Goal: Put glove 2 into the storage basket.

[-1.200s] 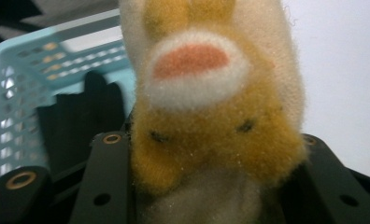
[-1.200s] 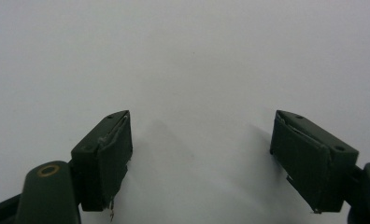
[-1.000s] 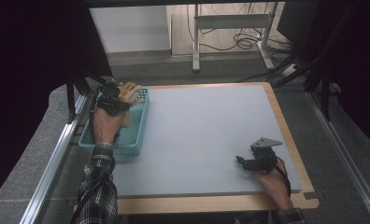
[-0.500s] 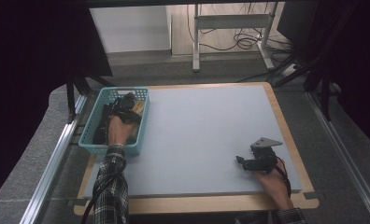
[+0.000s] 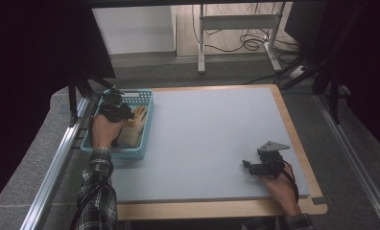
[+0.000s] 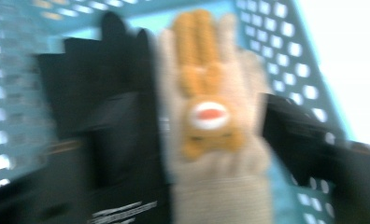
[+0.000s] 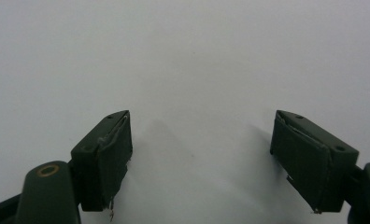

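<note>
A beige knitted glove (image 5: 133, 125) with orange stripes and a small face patch lies in the teal plastic basket (image 5: 146, 98) at the table's left edge. My left gripper (image 5: 123, 113) hovers over the basket. In the left gripper view, which is blurred by motion, its jaws stand wide apart on either side of the glove (image 6: 211, 126). A dark item (image 6: 80, 88) lies beside the glove in the basket (image 6: 276, 37). My right gripper (image 5: 248, 165) rests open near the table's front right. Nothing but bare grey table lies between the right gripper's (image 7: 202, 154) jaws.
The grey table top (image 5: 212, 129) has a wooden border (image 5: 217, 208). A metal rail (image 5: 58, 158) runs along the left side. Beyond the far edge stand a desk frame (image 5: 236, 33) and cables on the floor.
My left hand moved from the basket's far end down into it and then drew back toward the near left; the glove now lies in the basket. The right gripper has stayed still.
</note>
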A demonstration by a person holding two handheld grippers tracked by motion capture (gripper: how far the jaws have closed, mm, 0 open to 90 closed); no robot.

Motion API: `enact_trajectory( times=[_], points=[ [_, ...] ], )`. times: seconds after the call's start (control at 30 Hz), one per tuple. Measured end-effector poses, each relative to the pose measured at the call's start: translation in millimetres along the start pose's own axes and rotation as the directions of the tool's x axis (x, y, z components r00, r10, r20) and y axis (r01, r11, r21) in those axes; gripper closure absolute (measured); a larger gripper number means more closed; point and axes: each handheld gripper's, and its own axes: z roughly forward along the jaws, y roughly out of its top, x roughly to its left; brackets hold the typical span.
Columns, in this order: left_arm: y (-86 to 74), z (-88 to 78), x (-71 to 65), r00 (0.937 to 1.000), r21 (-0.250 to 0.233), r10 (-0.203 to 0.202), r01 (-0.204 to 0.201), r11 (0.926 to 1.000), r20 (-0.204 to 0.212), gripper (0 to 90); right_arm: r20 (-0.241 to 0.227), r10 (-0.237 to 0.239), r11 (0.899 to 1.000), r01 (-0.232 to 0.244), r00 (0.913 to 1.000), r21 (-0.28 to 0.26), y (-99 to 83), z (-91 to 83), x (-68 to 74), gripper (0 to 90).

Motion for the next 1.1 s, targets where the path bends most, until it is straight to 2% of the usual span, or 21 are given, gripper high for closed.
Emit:
enact_trajectory(
  times=[0.1, 0.17, 0.23, 0.33, 0.4, 0.47, 0.63, 0.87, 1.1],
  points=[
    [-7.8, 10.7, 3.7, 0.9987, 0.042, 0.006, -0.004, 0.9991, -0.051, 67.9, 0.000, 0.000, 1.000, 0.000, 1.0000, 0.000, 0.0, 0.0, 0.0, 20.5],
    [-12.9, 23.3, 4.0, 0.9992, 0.069, 0.001, 0.001, 0.9976, -0.040, 74.9, 0.000, 0.000, 1.000, 0.000, 1.0000, 0.000, 0.0, 0.0, 0.0, 20.5],
    [-15.5, 34.6, 0.4, 0.9993, 0.089, 0.016, -0.013, 0.9960, -0.033, 78.5, 0.000, 0.000, 1.000, 0.000, 1.0000, 0.000, 0.0, 0.0, 0.0, 20.5],
    [-14.1, 43.9, -8.0, 0.9995, 0.088, 0.027, -0.029, 0.9957, 0.018, 81.3, 0.000, 0.001, 1.000, -0.001, 1.0000, -0.001, 0.0, 0.1, -0.1, 20.5],
    [-11.5, 47.1, -14.4, 0.9988, 0.081, 0.033, -0.036, 0.9960, 0.036, 82.7, 0.000, 0.000, 1.000, 0.000, 1.0000, 0.000, 0.0, 0.1, -0.2, 20.5],
    [-8.9, 48.4, -18.9, 0.9987, 0.085, 0.047, -0.049, 0.9952, 0.022, 83.8, 0.000, 0.001, 1.000, -0.001, 1.0000, 0.000, 0.0, 0.0, -0.1, 20.5],
    [-10.3, 46.3, -13.3, 0.9997, 0.072, 0.024, -0.024, 0.9971, 0.003, 79.9, 0.000, 0.000, 1.000, 0.000, 1.0000, 0.000, 0.0, 0.0, -0.1, 20.5],
    [-16.5, 37.1, -3.1, 0.9987, 0.028, 0.019, -0.017, 0.9995, -0.048, 56.5, 0.000, 0.000, 1.000, 0.000, 1.0000, 0.000, 0.0, 0.0, 0.0, 20.5],
    [-22.1, 24.5, 7.8, 0.9995, -0.036, -0.007, 0.005, 0.9993, -0.030, 39.9, 0.000, 0.000, 1.000, 0.000, 1.0000, 0.000, 0.0, 0.0, 0.0, 20.5]
  ],
)
